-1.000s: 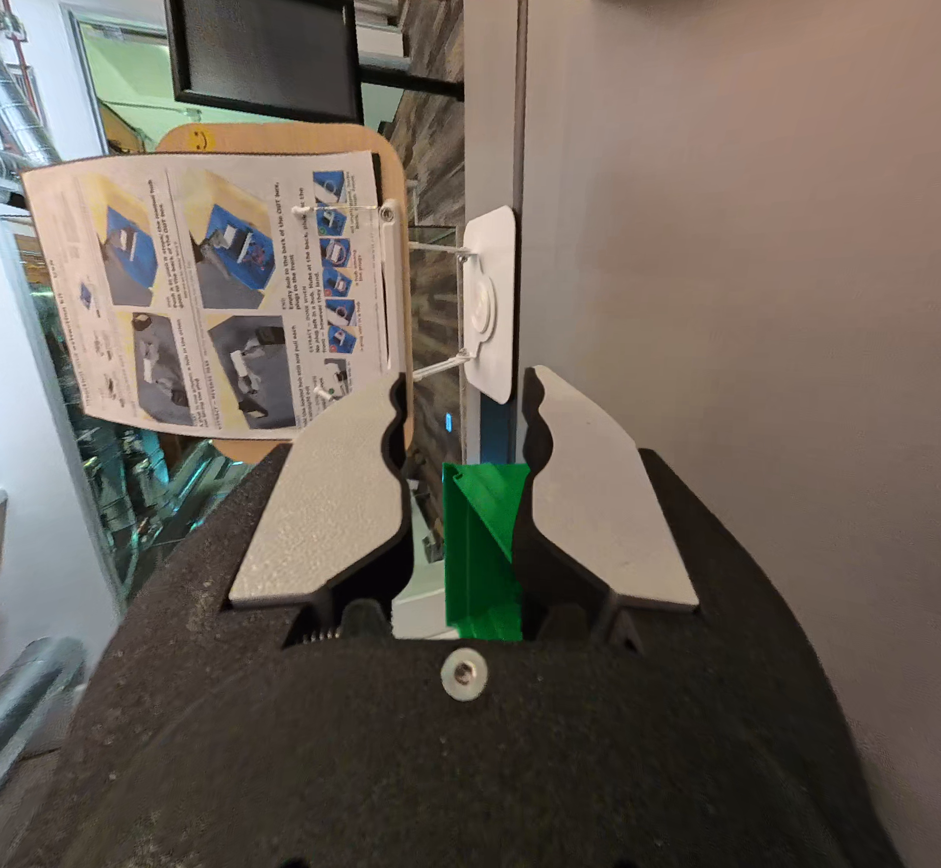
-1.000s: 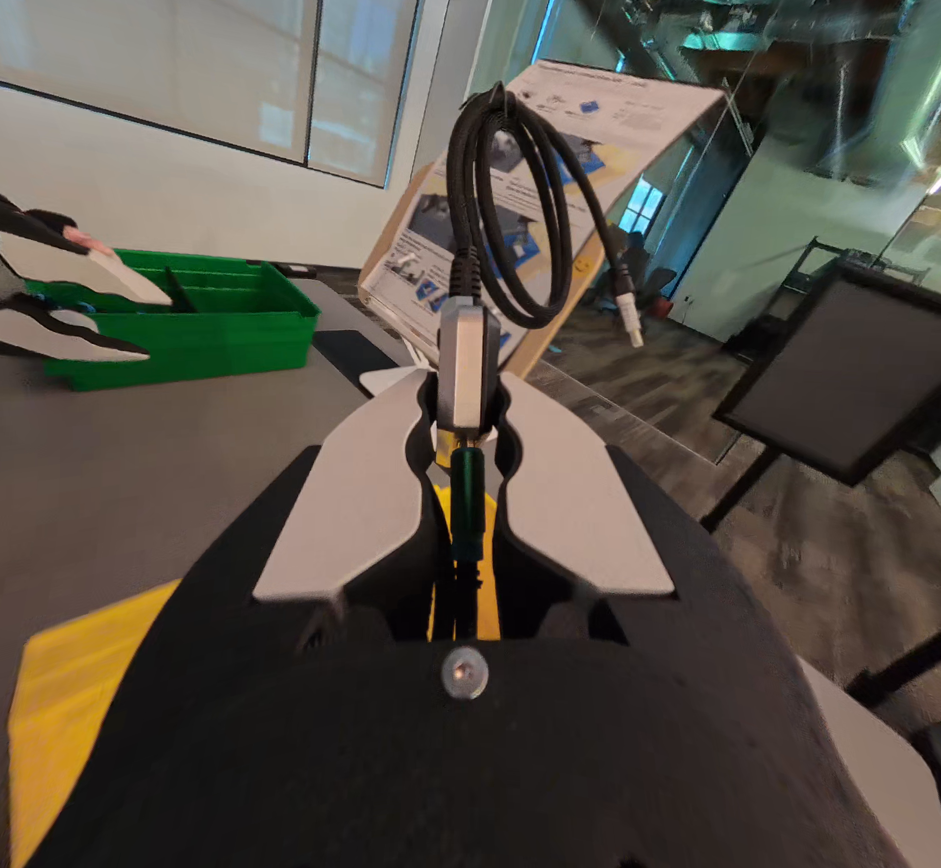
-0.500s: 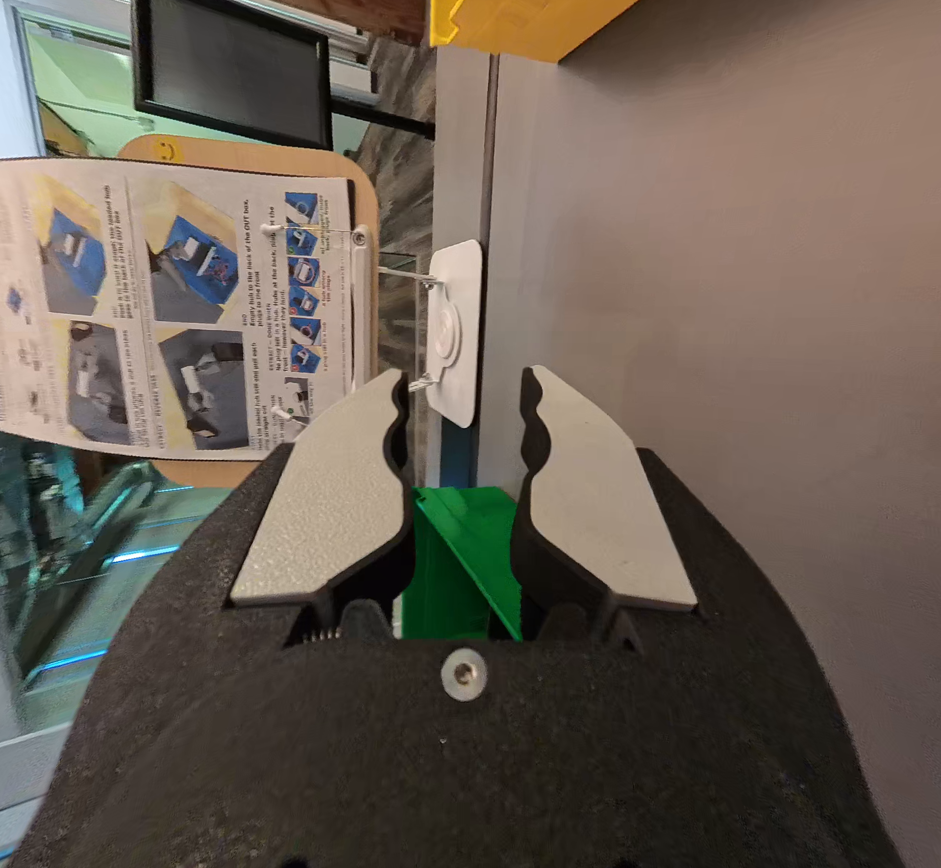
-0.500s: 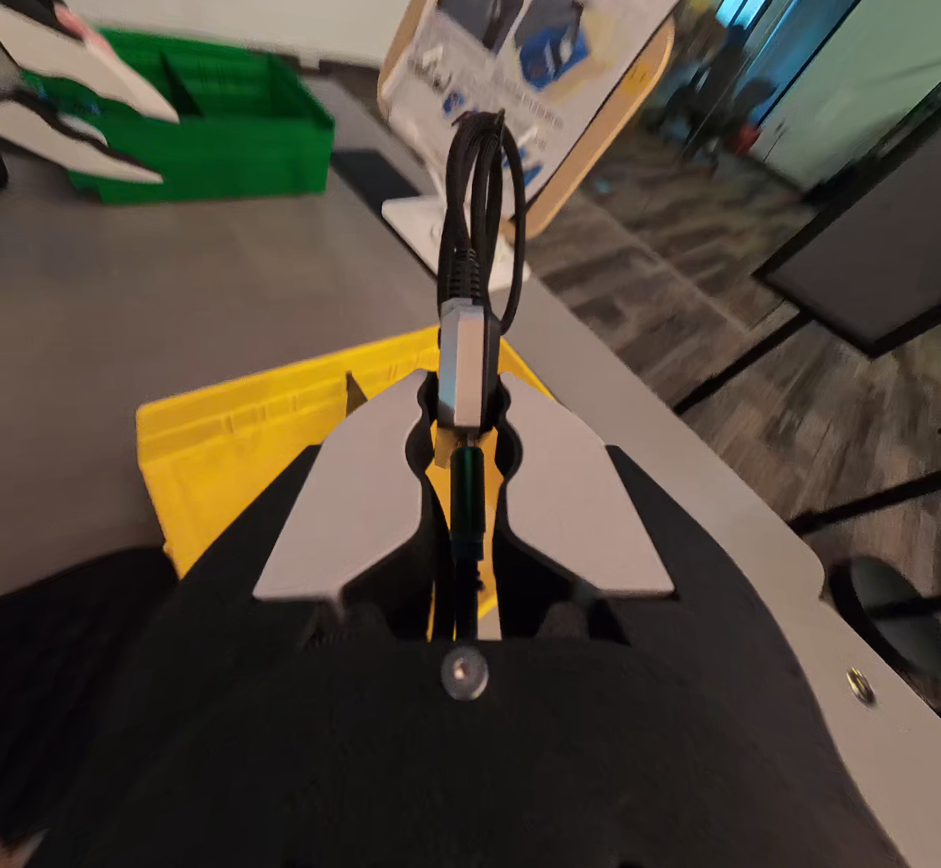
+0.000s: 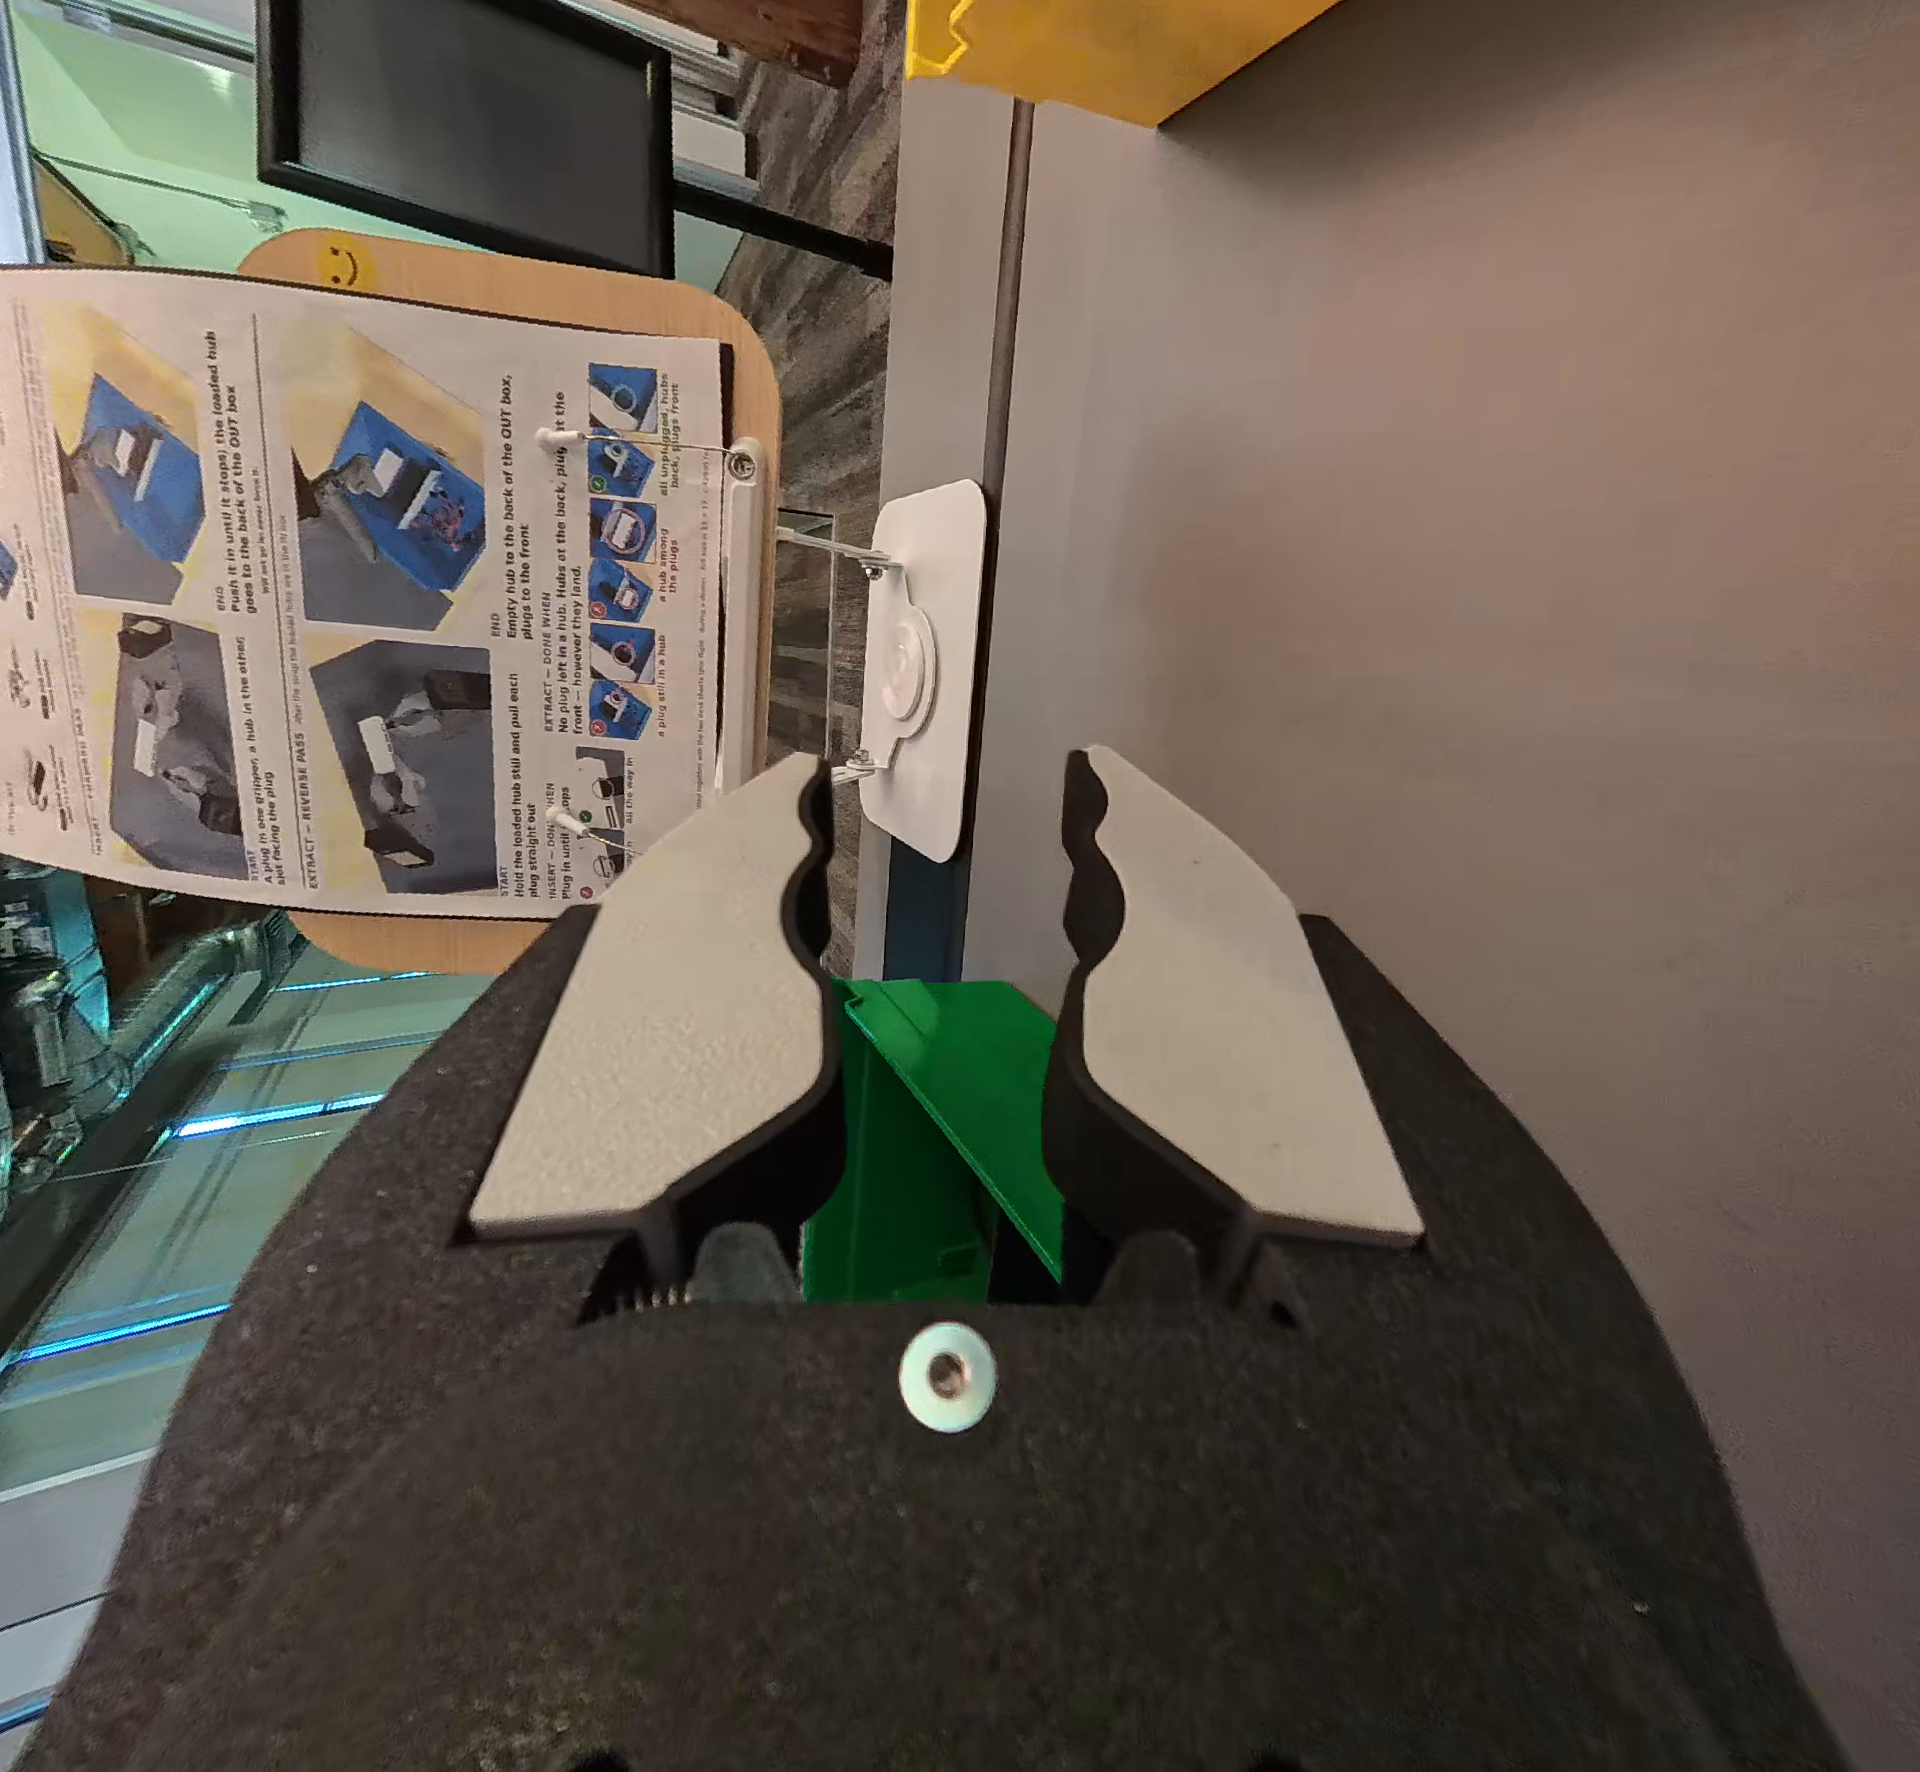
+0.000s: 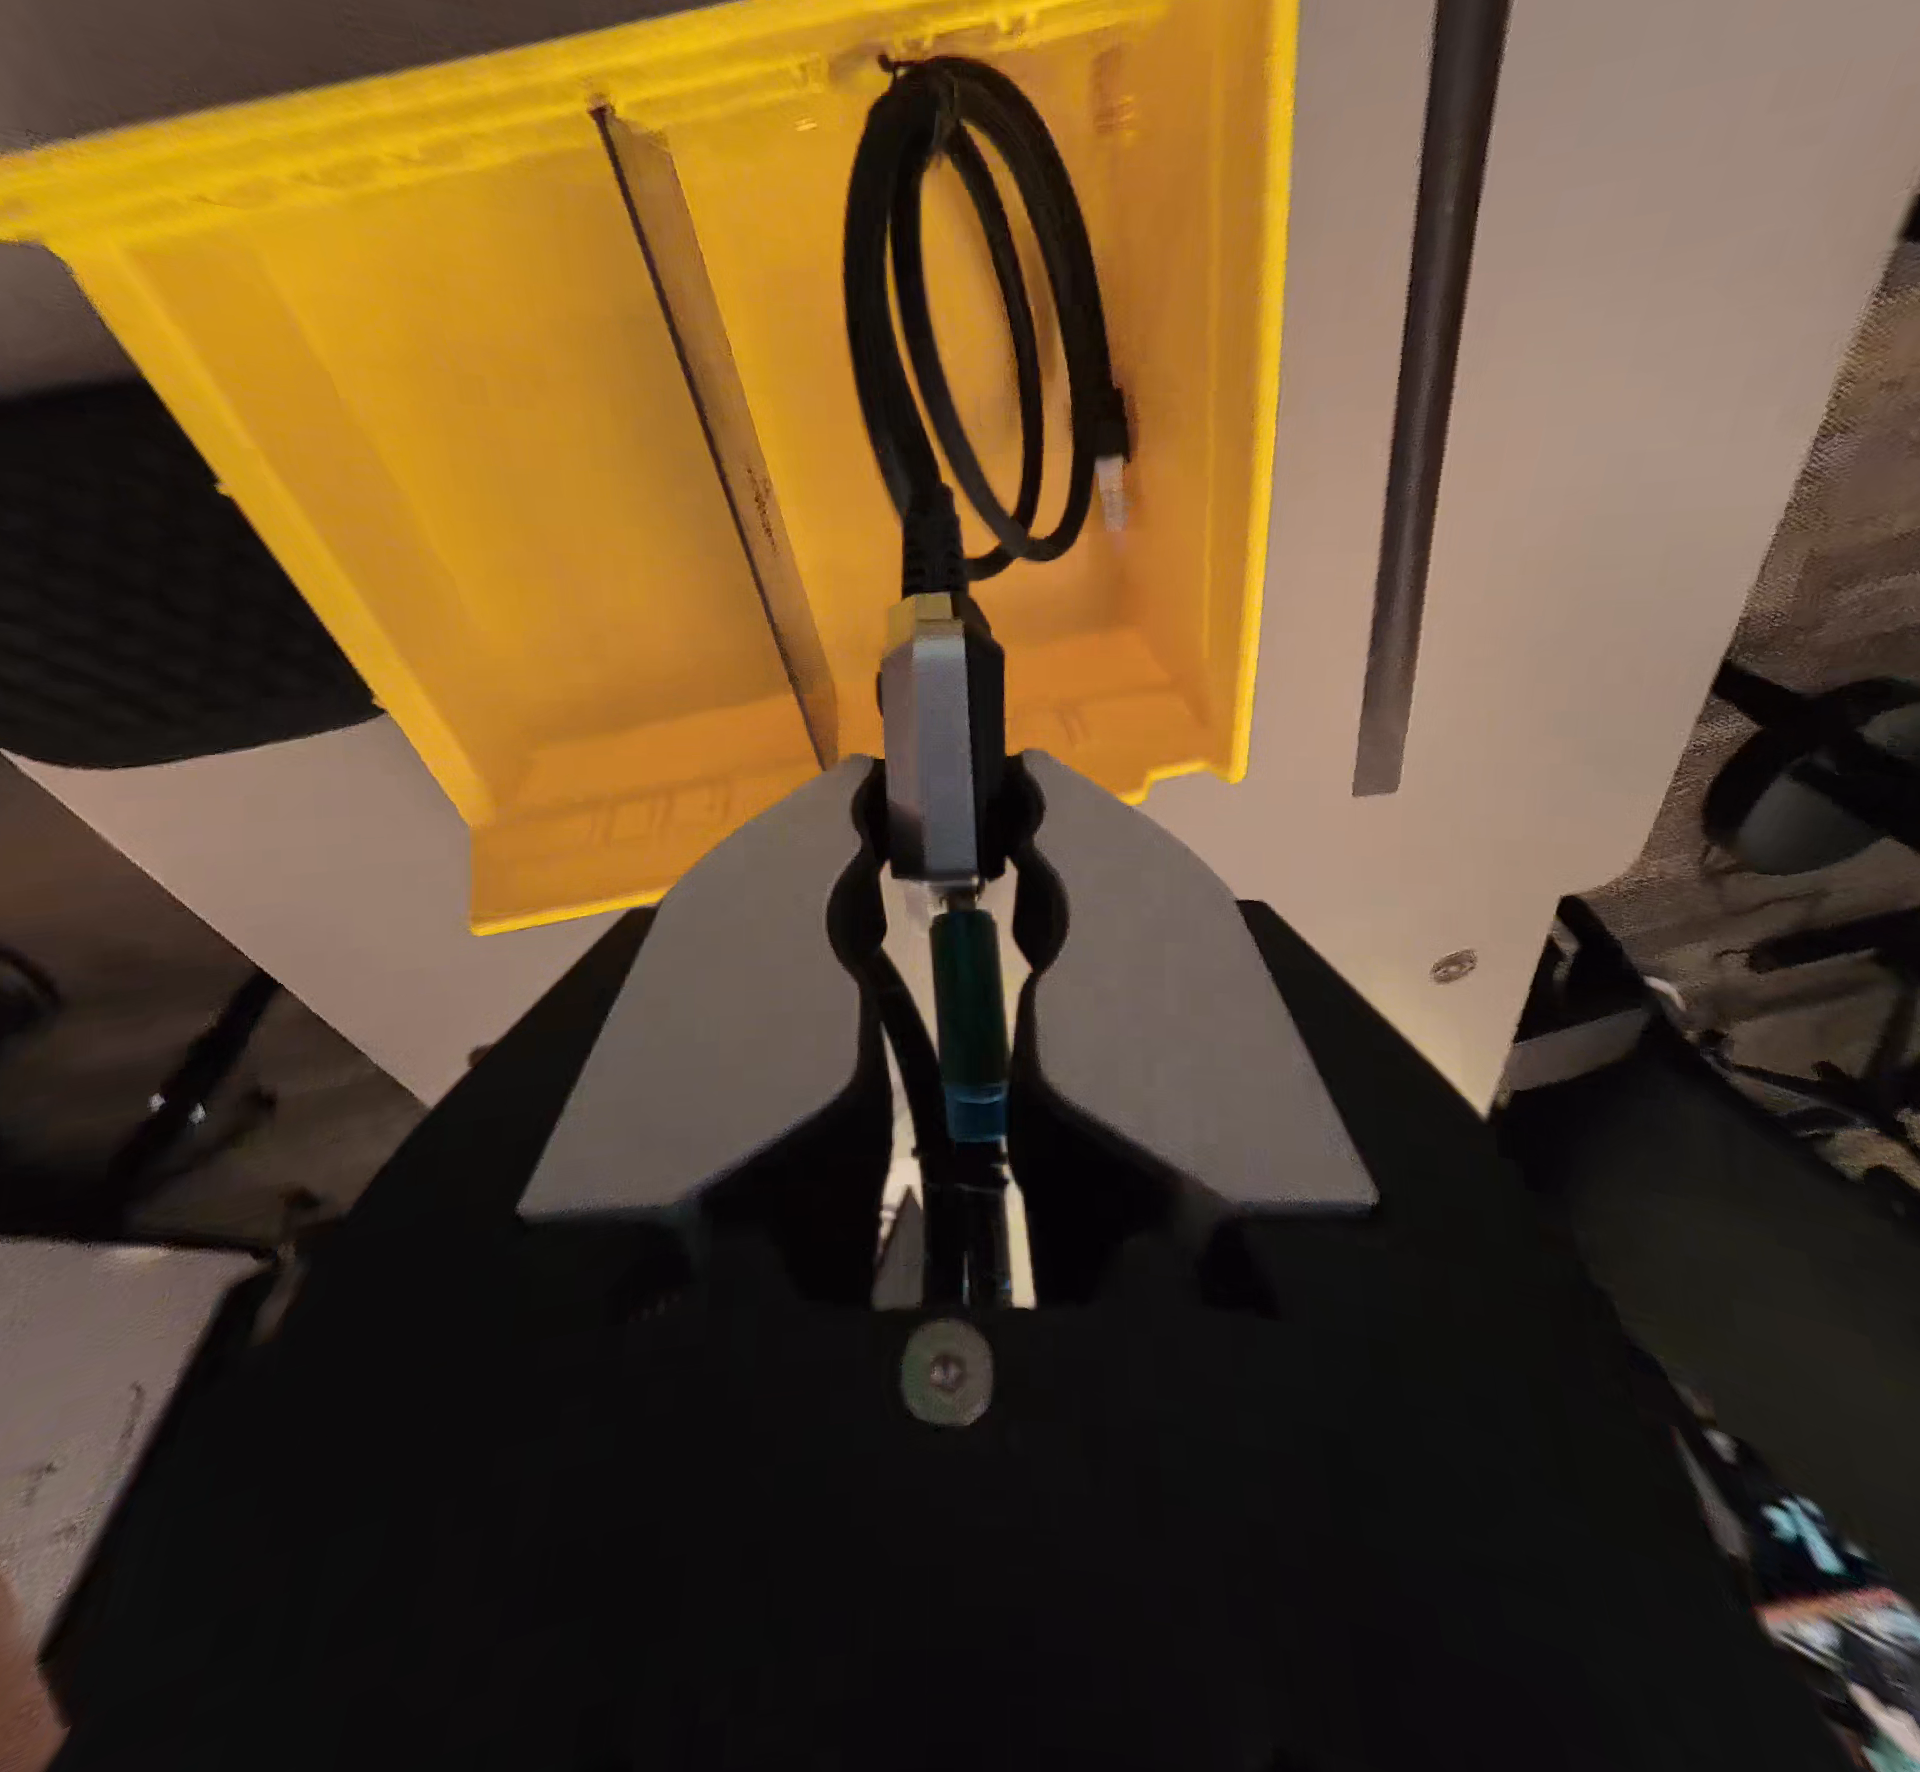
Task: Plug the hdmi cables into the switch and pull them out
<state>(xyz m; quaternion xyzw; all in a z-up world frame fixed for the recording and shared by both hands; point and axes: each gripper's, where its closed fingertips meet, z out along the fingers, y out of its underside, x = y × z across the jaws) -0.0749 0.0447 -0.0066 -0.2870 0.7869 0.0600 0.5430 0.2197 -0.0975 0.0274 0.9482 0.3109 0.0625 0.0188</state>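
Grey metal HDMI plug (image 6: 932,756) with its coiled black cable (image 6: 966,309), clamped between the right gripper's (image 6: 940,813) fingertips above the yellow plastic bin (image 6: 436,434). Left gripper (image 5: 945,813) spread wide, empty, over the green plastic bin (image 5: 935,1140) at the grey table's (image 5: 1507,683) edge.

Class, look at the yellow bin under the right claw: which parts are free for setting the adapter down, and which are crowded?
The yellow bin is bare left of its grey divider. Right of it, the coiled cable hangs from the adapter in the right claw, crowding that side.
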